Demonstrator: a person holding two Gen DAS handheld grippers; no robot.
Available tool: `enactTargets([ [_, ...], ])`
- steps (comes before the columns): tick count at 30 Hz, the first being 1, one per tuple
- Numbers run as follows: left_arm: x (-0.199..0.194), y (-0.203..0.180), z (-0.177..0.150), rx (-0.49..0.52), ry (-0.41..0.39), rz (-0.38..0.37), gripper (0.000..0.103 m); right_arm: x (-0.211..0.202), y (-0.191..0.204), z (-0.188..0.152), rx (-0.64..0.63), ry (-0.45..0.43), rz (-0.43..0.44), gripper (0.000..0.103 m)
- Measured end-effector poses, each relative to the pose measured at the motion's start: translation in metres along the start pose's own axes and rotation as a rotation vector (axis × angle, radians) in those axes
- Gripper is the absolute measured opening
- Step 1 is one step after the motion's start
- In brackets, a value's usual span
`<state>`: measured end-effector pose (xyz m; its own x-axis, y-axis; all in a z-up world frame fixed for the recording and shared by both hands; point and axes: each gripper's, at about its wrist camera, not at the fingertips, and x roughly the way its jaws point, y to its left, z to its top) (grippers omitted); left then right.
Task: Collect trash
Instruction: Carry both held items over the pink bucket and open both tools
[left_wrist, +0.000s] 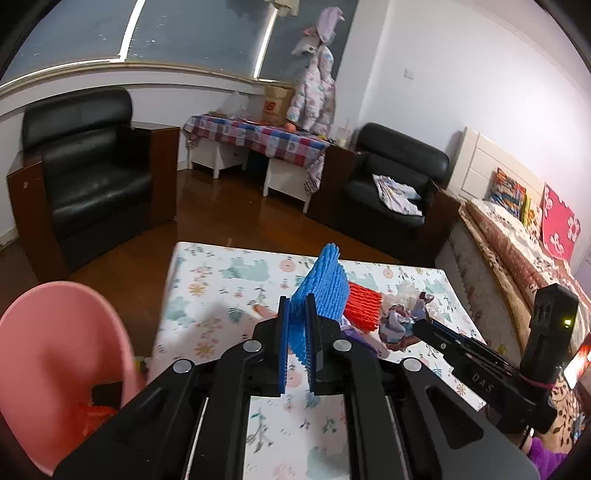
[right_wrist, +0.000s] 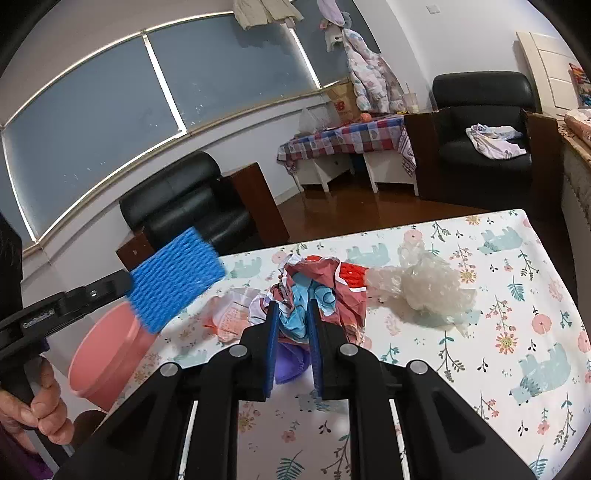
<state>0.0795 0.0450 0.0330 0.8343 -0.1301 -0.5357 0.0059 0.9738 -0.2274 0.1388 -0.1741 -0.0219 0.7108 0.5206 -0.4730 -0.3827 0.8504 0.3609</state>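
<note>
In the left wrist view, the left gripper (left_wrist: 297, 332) at lower centre pinches a blue foam net (left_wrist: 321, 291) flat between narrow jaws, lifted clear of the table (left_wrist: 207, 280), probably bound for the pink bin (left_wrist: 55, 350) at lower left. The bin's rim is cut off by the frame, and the trash pile is half hidden behind the net. In the right wrist view, the right gripper (right_wrist: 291, 332) at lower centre is clamped on a crumpled wrapper (right_wrist: 317, 291); a red net (right_wrist: 351, 275) peeks out behind it, a clear plastic wad (right_wrist: 432, 284) sits just right.
</note>
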Motion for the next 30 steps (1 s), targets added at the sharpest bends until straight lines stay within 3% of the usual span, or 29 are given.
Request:
enactTargets([
  [15,-0.073,0.059,-0.02,-0.079,-0.084,0.154,0.007,-0.01,0.02,-0.004,-0.079,-0.042,0.01,0.015],
  [19,-0.091,0.077,-0.028,-0.091,-0.109,0.225,0.007,-0.009,0.031,-0.01,-0.115,-0.036,0.003,0.015],
  [30,-0.112,0.114,-0.05,-0.126,-0.123,0.35,0.007,-0.008,0.07,-0.02,-0.222,-0.054,-0.027,0.015],
])
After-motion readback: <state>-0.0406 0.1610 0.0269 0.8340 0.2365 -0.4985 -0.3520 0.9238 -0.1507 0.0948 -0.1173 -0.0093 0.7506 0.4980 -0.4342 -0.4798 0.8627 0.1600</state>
